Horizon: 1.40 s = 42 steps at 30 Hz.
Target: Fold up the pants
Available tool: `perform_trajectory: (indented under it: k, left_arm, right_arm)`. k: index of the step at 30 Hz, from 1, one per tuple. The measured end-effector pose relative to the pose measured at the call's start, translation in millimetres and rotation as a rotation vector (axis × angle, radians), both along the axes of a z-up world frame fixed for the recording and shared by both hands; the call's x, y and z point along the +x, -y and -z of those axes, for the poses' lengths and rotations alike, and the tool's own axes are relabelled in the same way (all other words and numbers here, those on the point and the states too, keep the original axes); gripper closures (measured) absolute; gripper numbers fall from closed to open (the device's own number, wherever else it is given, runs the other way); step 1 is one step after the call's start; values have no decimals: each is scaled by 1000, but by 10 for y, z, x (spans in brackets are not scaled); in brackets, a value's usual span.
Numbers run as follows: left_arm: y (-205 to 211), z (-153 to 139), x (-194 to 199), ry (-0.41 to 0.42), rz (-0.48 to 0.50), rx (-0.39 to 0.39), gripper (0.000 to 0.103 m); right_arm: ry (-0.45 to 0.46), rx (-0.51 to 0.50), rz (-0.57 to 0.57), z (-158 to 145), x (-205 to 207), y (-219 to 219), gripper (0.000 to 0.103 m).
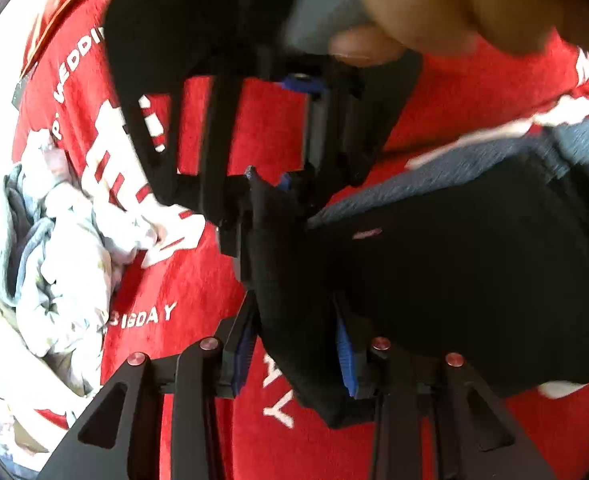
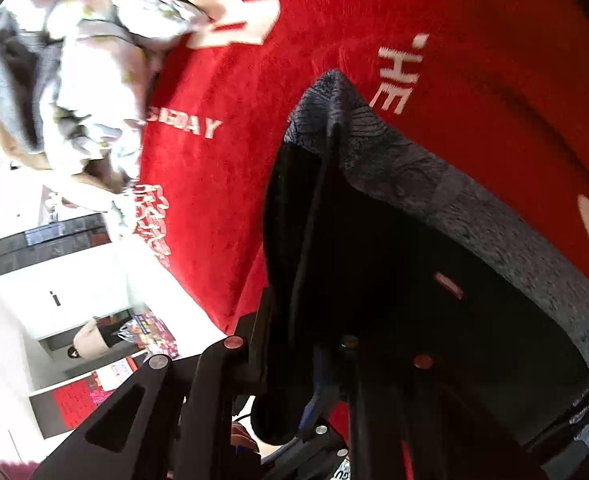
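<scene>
Both grippers, left (image 1: 294, 344) and right (image 1: 294, 184), jaws clamped on black pants (image 1: 474, 280) over red cloth (image 1: 198, 280), crumpled laundry (image 1: 54, 248) nearby.

Both wrist views close, angled down; share red cloth (image 1: 222, 264).

Red printed cloth and a heap of pale laundry

A red cloth (image 1: 222, 272) with white lettering covers the surface; a crumpled heap of pale clothes (image 1: 54, 248) lies at its left edge, over the large white print. Beyond that edge, in the right wrist view, stands a white cabinet (image 2: 74, 280).
</scene>
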<state>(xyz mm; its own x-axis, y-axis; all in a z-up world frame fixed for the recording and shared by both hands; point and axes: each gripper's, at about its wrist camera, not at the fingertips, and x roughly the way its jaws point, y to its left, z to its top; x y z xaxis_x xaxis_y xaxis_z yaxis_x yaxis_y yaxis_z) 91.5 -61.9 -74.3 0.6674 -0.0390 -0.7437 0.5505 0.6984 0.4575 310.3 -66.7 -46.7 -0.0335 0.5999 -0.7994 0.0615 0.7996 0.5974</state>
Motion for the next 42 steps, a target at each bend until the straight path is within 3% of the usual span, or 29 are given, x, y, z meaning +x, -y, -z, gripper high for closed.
perform_trajectory:
  k: [10, 14, 19, 23, 29, 36, 42]
  left_arm:
    - [616, -820, -482, 69, 140, -155, 66]
    - [1016, -1023, -784, 72, 235, -185, 66]
    - [1558, -1110, -1146, 13, 346, -223, 66]
    - [2017, -987, -1439, -53, 415, -221, 66]
    - [2499, -595, -1822, -108, 489, -159, 66]
    - [2772, -122, -1979, -202, 474, -79, 66]
    - [2745, -54, -2113, -209, 495, -31, 66]
  right_arm:
    - [215, 241, 199, -704, -929, 1095, 87]
    - [296, 269, 280, -922, -1445, 1587, 87]
    - [351, 265, 395, -1009, -2127, 2258, 86]
    - [352, 250, 493, -879, -2710, 2867, 85]
    - [313, 224, 585, -410, -3221, 3440, 85]
    - [262, 198, 617, 189, -3434, 3750, 85]
    - [210, 213, 668, 550, -3672, 3847, 86]
